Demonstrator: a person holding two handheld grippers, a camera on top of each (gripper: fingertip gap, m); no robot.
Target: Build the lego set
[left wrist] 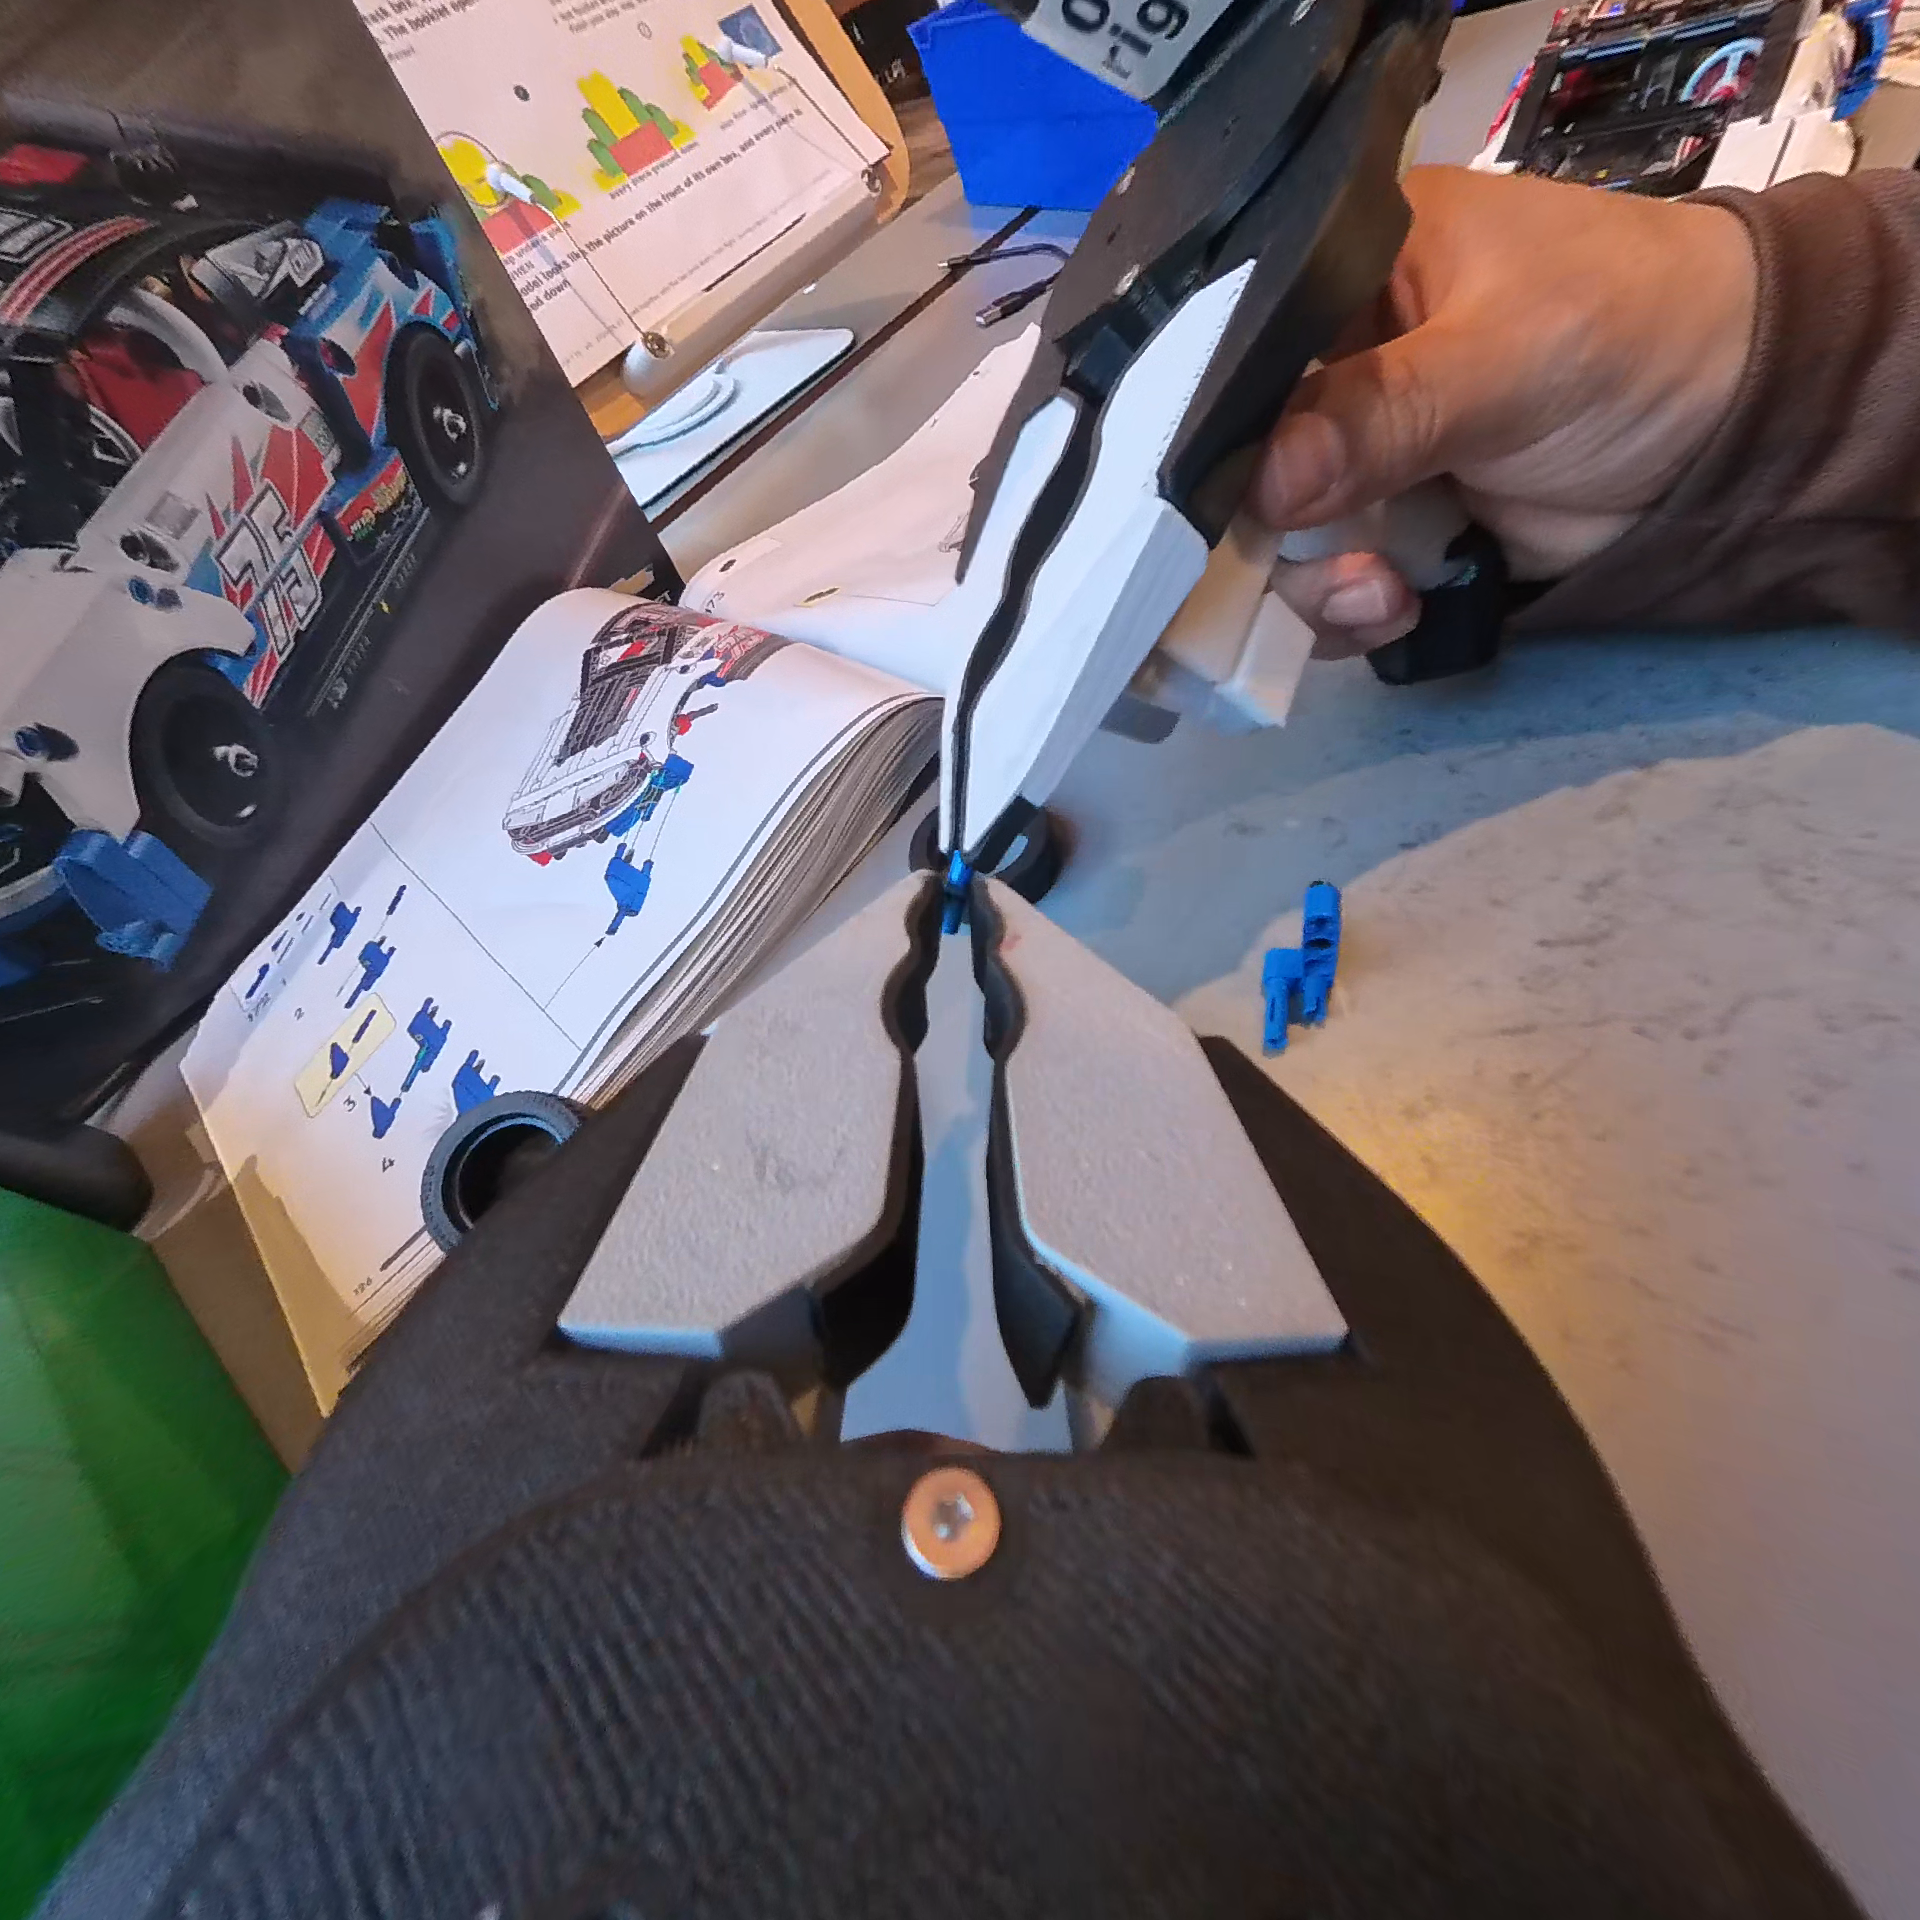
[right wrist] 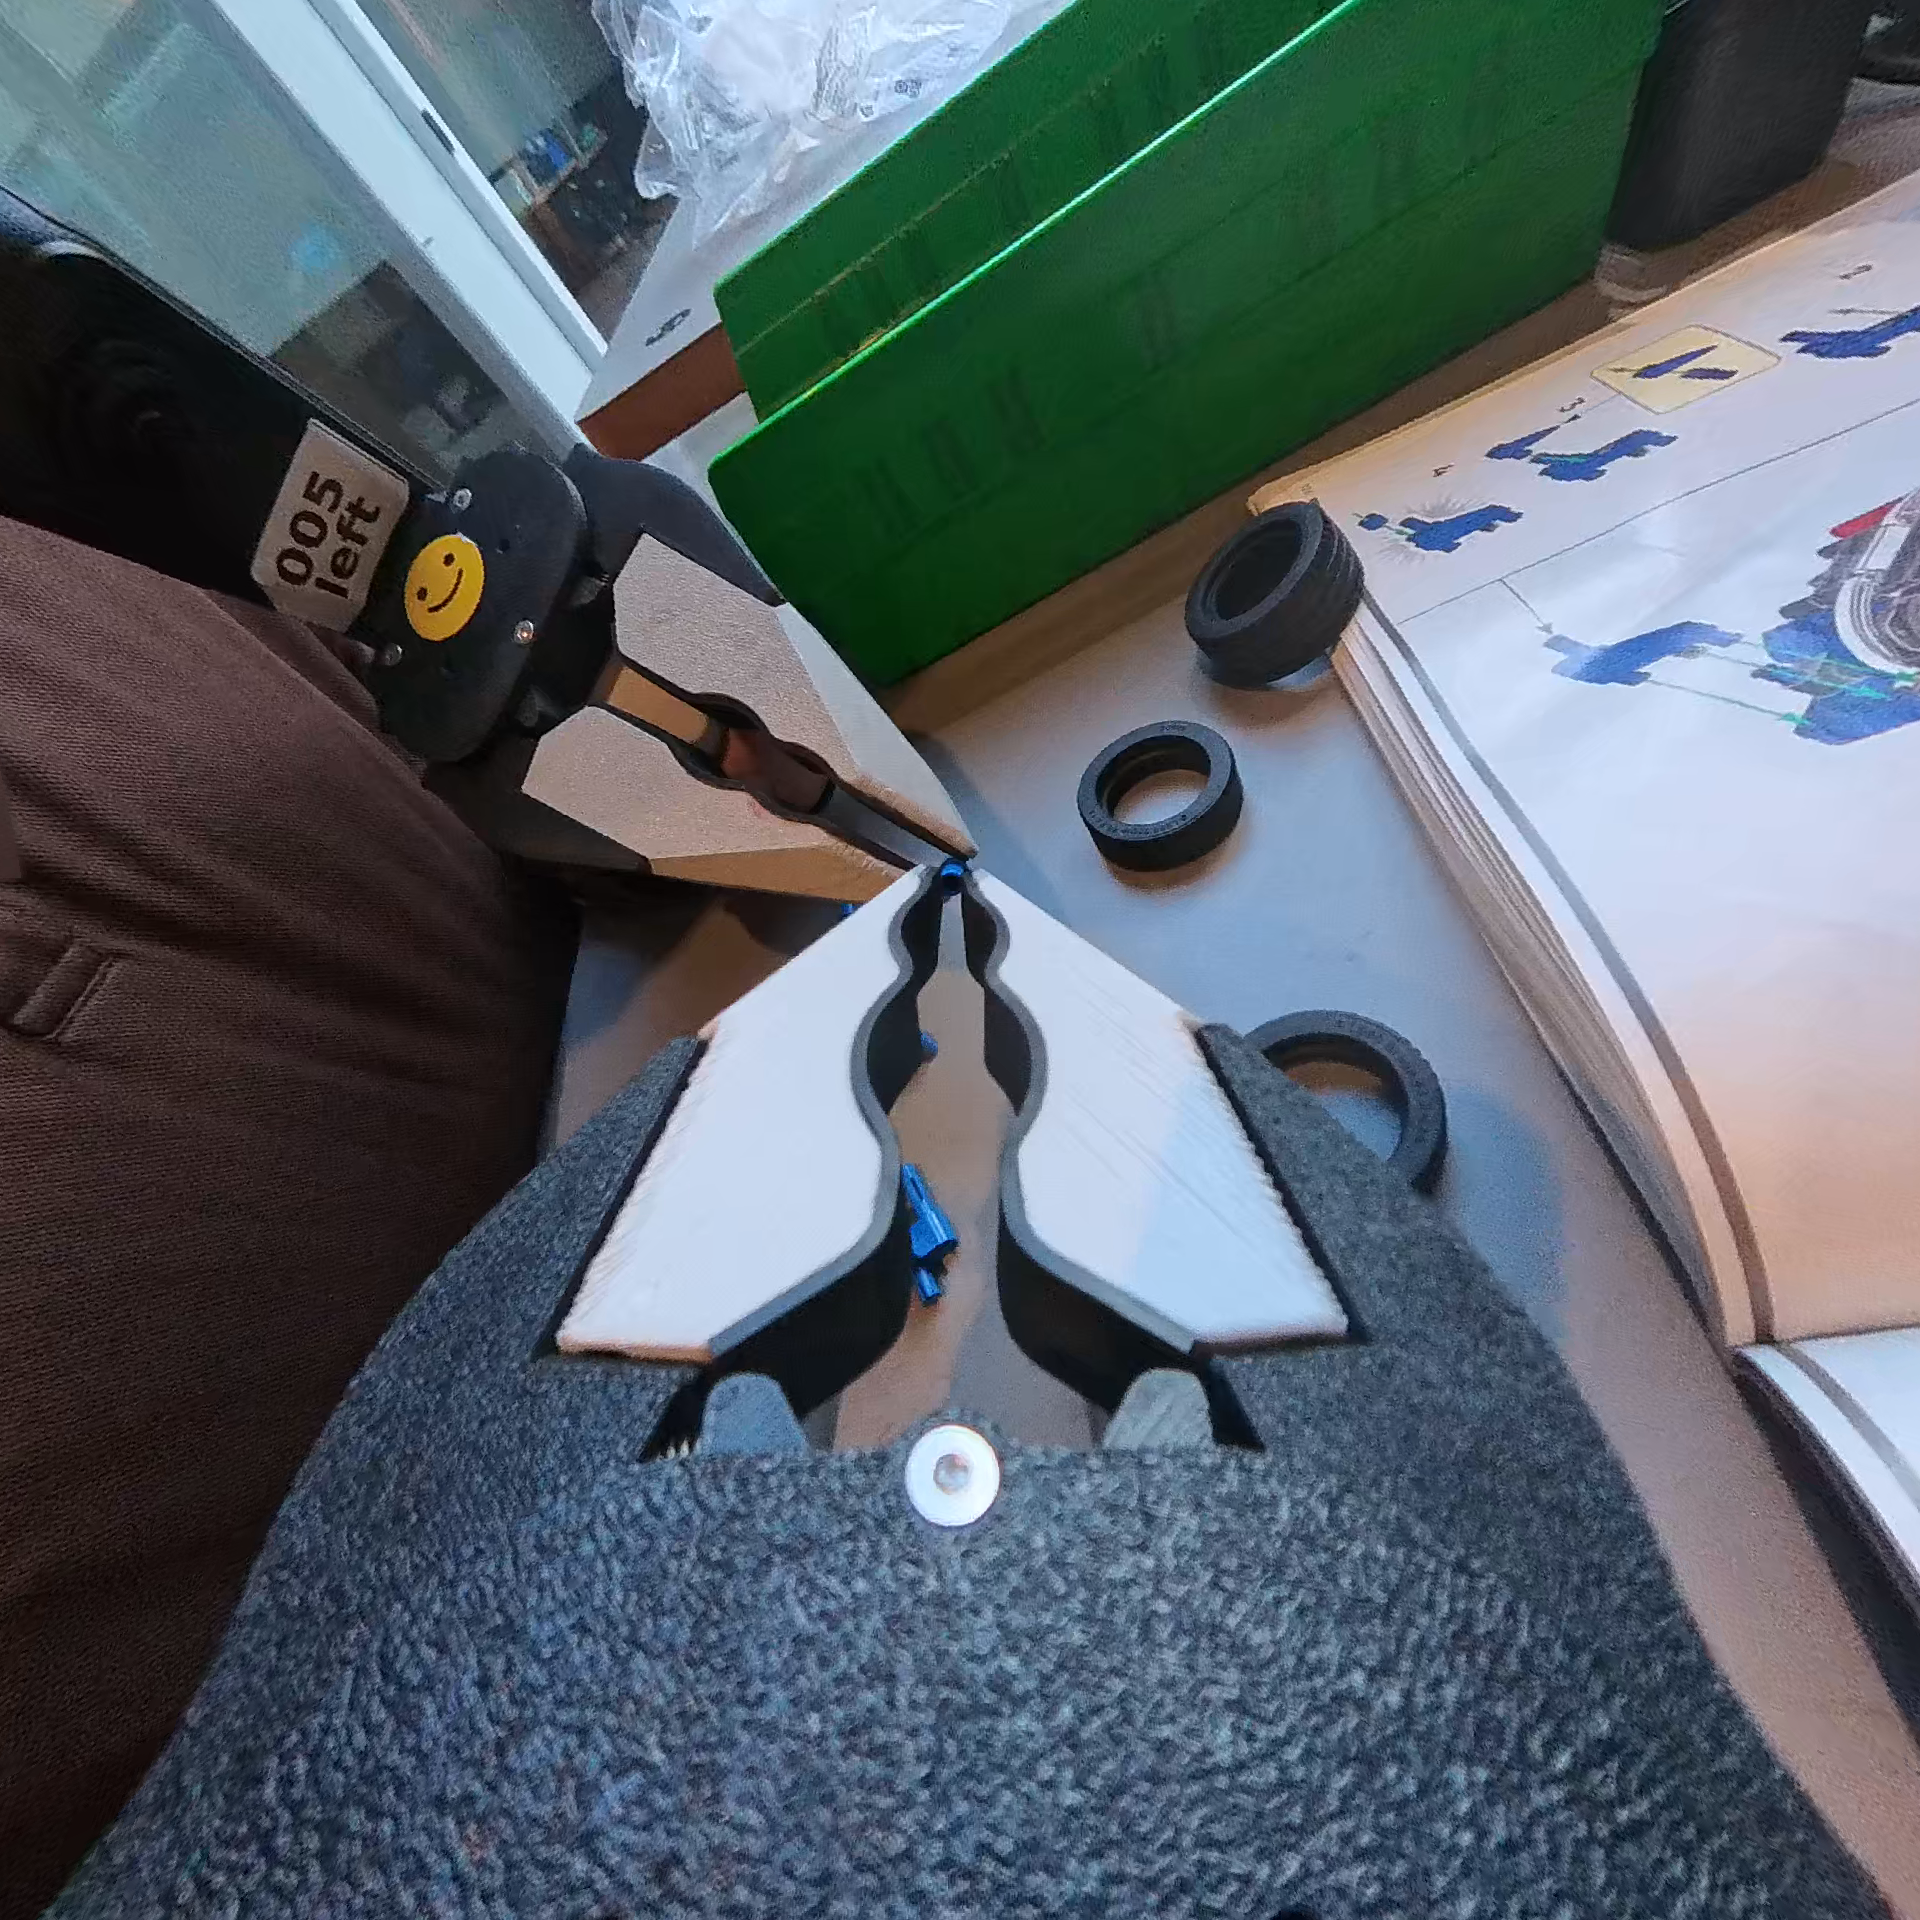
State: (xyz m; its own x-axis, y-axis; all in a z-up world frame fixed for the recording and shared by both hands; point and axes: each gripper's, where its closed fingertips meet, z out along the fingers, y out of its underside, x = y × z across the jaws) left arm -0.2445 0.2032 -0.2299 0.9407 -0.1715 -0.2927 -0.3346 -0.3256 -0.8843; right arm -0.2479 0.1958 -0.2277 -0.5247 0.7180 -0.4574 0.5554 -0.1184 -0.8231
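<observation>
A small blue pin [left wrist: 954, 891] is pinched at the tips of both grippers, which meet tip to tip above the grey table. My left gripper [left wrist: 951, 902] is shut on one end of it. My right gripper [right wrist: 943, 881] is shut on the other end; it comes in from above in the left wrist view [left wrist: 961, 854]. The pin shows as a blue dot in the right wrist view [right wrist: 950, 871]. A blue connector piece with pins [left wrist: 1301, 966] lies on the table to the right; it also shows between the right fingers [right wrist: 925, 1231].
An open instruction booklet [left wrist: 582, 883] lies at left, the set's box [left wrist: 208, 468] behind it. Black tyres lie near the booklet [right wrist: 1162, 796] [right wrist: 1276, 592] [right wrist: 1371, 1091]. Green bins [right wrist: 1143, 343] stand behind. A person's hand [left wrist: 1507, 416] holds the right gripper.
</observation>
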